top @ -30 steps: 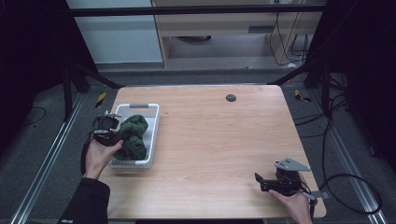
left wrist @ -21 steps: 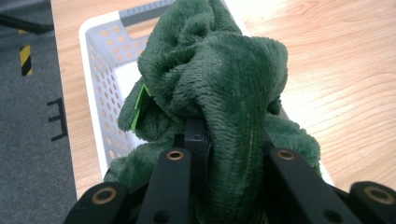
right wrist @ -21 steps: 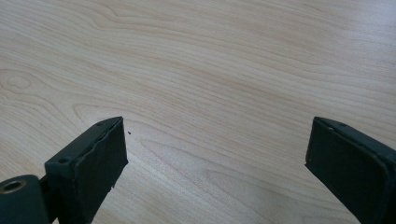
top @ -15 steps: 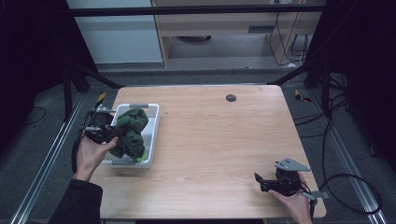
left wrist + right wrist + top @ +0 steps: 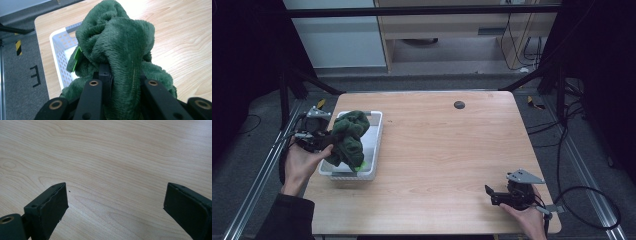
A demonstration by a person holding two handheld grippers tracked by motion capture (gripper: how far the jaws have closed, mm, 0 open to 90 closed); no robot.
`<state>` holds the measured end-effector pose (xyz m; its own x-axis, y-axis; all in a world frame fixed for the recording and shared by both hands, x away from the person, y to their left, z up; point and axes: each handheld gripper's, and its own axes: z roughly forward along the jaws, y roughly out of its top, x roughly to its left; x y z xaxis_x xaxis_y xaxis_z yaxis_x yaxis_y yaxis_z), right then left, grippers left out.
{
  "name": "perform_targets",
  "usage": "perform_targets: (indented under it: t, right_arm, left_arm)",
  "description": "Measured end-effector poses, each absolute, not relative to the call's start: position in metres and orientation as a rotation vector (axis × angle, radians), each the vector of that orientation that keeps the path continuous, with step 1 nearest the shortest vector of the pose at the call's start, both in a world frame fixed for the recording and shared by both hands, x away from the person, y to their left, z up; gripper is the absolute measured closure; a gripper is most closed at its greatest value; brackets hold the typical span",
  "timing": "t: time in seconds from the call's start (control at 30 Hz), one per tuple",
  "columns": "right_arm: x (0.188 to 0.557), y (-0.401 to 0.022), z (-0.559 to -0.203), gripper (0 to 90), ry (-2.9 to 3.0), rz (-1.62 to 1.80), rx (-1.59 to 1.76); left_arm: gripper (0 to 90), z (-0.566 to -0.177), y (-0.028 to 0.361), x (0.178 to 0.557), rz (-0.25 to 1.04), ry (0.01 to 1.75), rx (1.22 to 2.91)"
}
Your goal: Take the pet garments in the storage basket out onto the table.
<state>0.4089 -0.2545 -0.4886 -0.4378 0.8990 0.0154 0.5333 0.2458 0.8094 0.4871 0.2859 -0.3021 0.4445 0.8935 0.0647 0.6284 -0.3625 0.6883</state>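
Note:
A dark green fluffy cloth (image 5: 348, 137) hangs bunched above the white perforated basket (image 5: 374, 142) at the table's left side. My left gripper (image 5: 329, 140) is shut on a fold of it, held up by a hand at the table's left edge. In the left gripper view the green cloth (image 5: 117, 50) bulges between the two black jaws, with the basket (image 5: 58, 47) below and behind it. My right gripper (image 5: 489, 192) rests low over the bare wood near the front right corner. Its fingers (image 5: 48, 207) stand wide apart with nothing between them, so the right gripper (image 5: 115, 205) is open.
The wooden table (image 5: 452, 150) has a small dark round disc (image 5: 459, 104) near its far edge. Black frame bars and cables run along both sides. A grey floor with yellow-black tape (image 5: 18, 47) lies to the left of the table.
The left gripper has risen with the green cloth, lifting it out of the basket and a little toward the table's left edge. The right gripper has not moved.

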Motion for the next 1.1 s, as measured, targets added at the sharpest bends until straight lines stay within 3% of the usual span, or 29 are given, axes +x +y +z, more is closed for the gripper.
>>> perform_targets:
  t: [1.1]
  right_arm:
    - [0.408, -0.256, -0.486, 5.4, 2.046, 1.073, 1.3]
  left_arm:
    - [76.7, -0.272, 0.222, 0.46, 0.508, 0.984, 2.252]
